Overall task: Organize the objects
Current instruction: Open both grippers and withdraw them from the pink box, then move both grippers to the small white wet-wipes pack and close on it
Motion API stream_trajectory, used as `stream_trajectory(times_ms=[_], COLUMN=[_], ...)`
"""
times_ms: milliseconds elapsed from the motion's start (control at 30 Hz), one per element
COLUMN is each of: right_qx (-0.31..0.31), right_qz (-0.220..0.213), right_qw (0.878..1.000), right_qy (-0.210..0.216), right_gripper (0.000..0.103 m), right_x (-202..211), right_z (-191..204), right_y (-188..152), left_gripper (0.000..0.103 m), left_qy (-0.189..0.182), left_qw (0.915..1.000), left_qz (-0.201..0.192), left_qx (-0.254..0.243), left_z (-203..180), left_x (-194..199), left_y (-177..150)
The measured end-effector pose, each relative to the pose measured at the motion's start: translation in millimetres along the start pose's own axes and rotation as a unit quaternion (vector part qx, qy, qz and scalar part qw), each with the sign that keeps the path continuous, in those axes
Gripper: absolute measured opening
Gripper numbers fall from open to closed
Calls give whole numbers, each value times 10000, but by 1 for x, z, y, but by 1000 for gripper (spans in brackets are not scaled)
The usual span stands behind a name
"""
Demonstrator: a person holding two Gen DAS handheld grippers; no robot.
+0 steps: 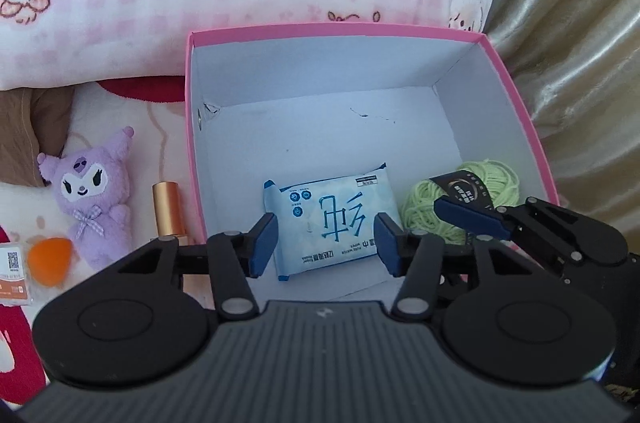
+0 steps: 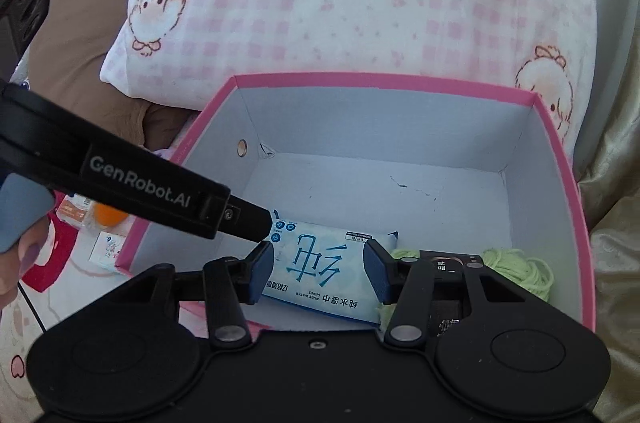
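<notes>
One wipes pack [image 1: 330, 219] and one green yarn ball [image 1: 460, 201] lay low in the pink box [image 1: 520, 95], mid-frame. I angled both grippers down over them, left gripper [image 1: 325, 241] and right gripper [image 2: 318, 273] open, gripping nothing. At lower left sat one purple plush [image 1: 94, 199].

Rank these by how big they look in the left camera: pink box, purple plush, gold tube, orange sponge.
1. pink box
2. purple plush
3. gold tube
4. orange sponge, partly hidden by the claw, so unsure against the tube.
</notes>
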State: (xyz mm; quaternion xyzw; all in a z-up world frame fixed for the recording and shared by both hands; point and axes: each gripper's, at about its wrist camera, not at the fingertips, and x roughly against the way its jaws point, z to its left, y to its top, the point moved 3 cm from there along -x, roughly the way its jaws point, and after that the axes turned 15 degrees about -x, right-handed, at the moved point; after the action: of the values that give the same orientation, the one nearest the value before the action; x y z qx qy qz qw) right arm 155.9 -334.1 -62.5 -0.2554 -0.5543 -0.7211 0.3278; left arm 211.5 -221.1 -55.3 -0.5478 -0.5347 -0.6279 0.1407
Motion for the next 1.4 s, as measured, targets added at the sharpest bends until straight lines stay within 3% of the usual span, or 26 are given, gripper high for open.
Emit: stream_trajectory(times_ms=[333,700,867,1067,1133,1400], right_qx=[86,783,1304,1516,1514,1616], right_qz=[-84,-102,-71,183,307,582], right_qw=[9989,9902,9824,9777,9777,9756], right_qy=[462,1151,1339,1442,1426,1370], right_gripper=[62,75,85,88,88,90], right_x=[78,136,146,127,115,65], right_z=[52,139,178,207,216,237], right_y=[-4,-13,-22,-40,-45,-68], left_gripper=[57,61,64,69,75,80], left_qy=[-111,698,743,923,972,577], left_qw=[9999,9966,9949,9918,9913,9912], left_qz=[-11,-428,-535,-562,-635,-581], left_qx=[-111,70,421,687,616,1036], left_z=[17,73,103,125,127,152], left_x=[84,188,220,228,225,177], left_y=[-18,-73,-101,-133,-141,-160])
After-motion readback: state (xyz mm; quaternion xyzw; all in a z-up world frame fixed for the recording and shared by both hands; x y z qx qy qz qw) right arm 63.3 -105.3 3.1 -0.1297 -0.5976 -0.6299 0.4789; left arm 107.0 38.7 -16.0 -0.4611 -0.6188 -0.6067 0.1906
